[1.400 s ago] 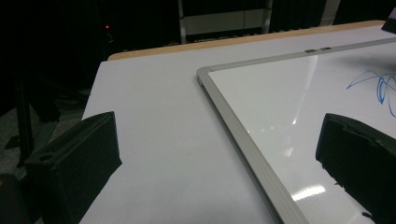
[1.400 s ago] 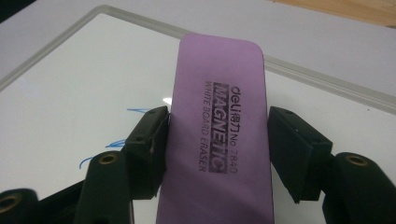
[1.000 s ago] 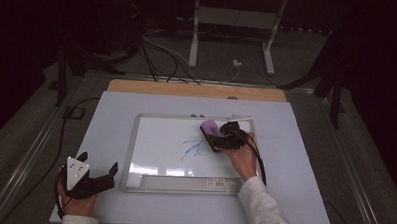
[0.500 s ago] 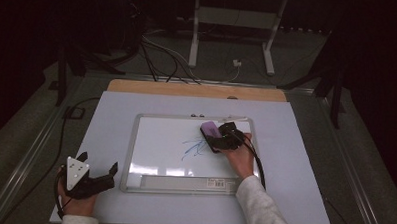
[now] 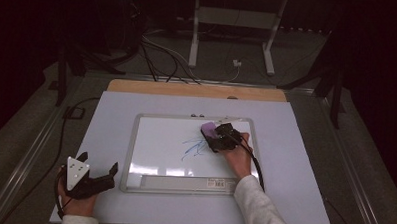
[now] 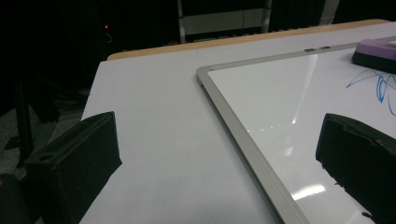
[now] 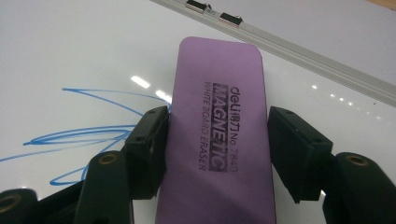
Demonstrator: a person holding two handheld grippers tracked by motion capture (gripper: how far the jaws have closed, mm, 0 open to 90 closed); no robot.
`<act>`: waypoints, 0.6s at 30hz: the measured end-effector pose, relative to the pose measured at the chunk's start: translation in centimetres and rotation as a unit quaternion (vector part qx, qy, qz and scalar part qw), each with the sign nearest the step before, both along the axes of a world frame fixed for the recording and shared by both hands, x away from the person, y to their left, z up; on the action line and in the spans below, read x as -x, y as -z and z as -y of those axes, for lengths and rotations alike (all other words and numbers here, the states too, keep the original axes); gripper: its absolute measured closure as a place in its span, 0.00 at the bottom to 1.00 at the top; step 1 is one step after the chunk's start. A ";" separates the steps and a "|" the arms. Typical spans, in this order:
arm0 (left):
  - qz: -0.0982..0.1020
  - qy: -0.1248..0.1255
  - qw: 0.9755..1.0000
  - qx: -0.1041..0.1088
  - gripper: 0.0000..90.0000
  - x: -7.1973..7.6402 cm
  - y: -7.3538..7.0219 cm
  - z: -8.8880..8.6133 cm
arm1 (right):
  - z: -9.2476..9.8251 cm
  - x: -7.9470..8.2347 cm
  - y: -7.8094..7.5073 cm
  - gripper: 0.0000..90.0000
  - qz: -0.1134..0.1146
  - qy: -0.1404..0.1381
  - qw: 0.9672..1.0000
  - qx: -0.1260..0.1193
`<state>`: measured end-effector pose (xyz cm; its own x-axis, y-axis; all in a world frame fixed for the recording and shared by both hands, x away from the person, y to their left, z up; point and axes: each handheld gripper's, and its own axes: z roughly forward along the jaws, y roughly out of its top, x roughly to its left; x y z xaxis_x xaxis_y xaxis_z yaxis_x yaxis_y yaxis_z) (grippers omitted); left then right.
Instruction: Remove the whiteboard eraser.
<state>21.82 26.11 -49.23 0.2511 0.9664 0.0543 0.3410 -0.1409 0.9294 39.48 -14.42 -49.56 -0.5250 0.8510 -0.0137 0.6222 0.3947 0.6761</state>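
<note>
A silver-framed whiteboard (image 5: 160,145) lies flat on the white table, with a blue scribble (image 5: 192,148) near its middle. My right gripper (image 5: 214,135) is shut on a purple whiteboard eraser (image 5: 208,128) that rests on the board just right of and behind the scribble. In the right gripper view both pads press the long sides of the eraser (image 7: 219,140), beside the blue lines (image 7: 93,135). My left gripper (image 5: 98,162) stands open, nothing in it, on the table left of the board's front corner; its view shows the board's frame (image 6: 243,135) and the eraser (image 6: 376,49) far off.
The white tabletop (image 5: 111,119) has a wooden strip (image 5: 197,90) along its far edge. A grey tray strip (image 5: 184,181) runs along the board's near edge. Cables and a metal stand (image 5: 229,23) sit on the dark floor behind the table.
The right gripper and the eraser have slid very slightly toward the near side of the board. The left gripper has stayed in place.
</note>
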 end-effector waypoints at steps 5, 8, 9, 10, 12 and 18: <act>0.000 0.000 1.000 0.002 0.01 0.0 0.1 -0.1 | 0.5 -0.3 -0.1 0.42 -0.013 0.005 0.999 -0.035; 0.000 -0.001 1.000 0.003 0.01 0.0 0.1 -0.1 | 0.8 -0.5 -0.2 0.39 -0.012 0.011 0.998 -0.055; -0.001 -0.001 1.000 0.003 0.01 0.0 0.1 -0.1 | 0.8 -0.6 -0.2 0.38 -0.011 0.012 0.998 -0.057; -0.001 -0.001 1.000 0.003 0.01 0.0 0.1 -0.1 | 0.8 -0.6 -0.2 0.38 -0.013 0.011 0.998 -0.061; -0.001 -0.001 1.000 0.003 0.01 0.0 0.1 -0.1 | 0.7 -0.8 -0.2 0.38 -0.018 0.010 0.998 -0.062; 0.000 -0.002 1.000 0.004 0.01 0.1 0.1 -0.2 | 0.7 -1.2 0.4 0.45 -0.037 0.015 0.997 -0.065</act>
<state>21.71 26.33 -49.29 0.2481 0.9676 0.0469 0.3420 -0.1328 0.9303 40.65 -15.12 -50.00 -0.4947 0.8584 0.1354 0.6822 0.2871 0.6724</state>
